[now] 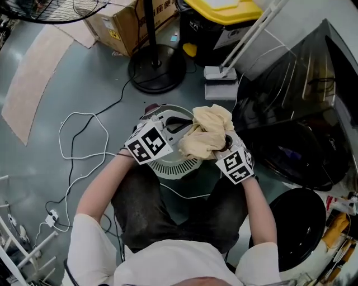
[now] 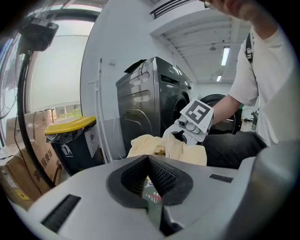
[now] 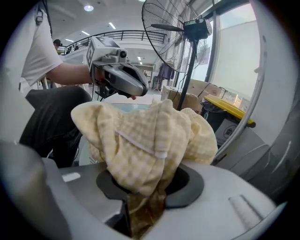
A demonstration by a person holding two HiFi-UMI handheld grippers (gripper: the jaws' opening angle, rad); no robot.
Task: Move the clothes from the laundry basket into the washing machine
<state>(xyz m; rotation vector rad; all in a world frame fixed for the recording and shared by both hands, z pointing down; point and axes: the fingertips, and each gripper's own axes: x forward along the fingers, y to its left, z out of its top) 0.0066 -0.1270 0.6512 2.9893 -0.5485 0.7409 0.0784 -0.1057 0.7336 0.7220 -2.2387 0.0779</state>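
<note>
My right gripper (image 1: 222, 147) is shut on a pale yellow checked cloth (image 1: 207, 133), held bunched up above the white laundry basket (image 1: 173, 165). In the right gripper view the cloth (image 3: 145, 140) fills the jaws and spills over them. My left gripper (image 1: 178, 124) is just left of the cloth, its pads (image 2: 161, 176) closed together with no cloth between them. The dark washing machine (image 1: 313, 111) stands to the right with its round door (image 1: 299, 223) swung open. From the left gripper view the machine (image 2: 150, 103) is behind the cloth (image 2: 164, 147) and the right gripper (image 2: 197, 119).
A fan stand with a round black base (image 1: 156, 67) is beyond the basket. A cardboard box (image 1: 126, 22) and a black bin with a yellow lid (image 1: 224, 11) are at the back. A white cable (image 1: 84, 139) loops across the grey floor on the left.
</note>
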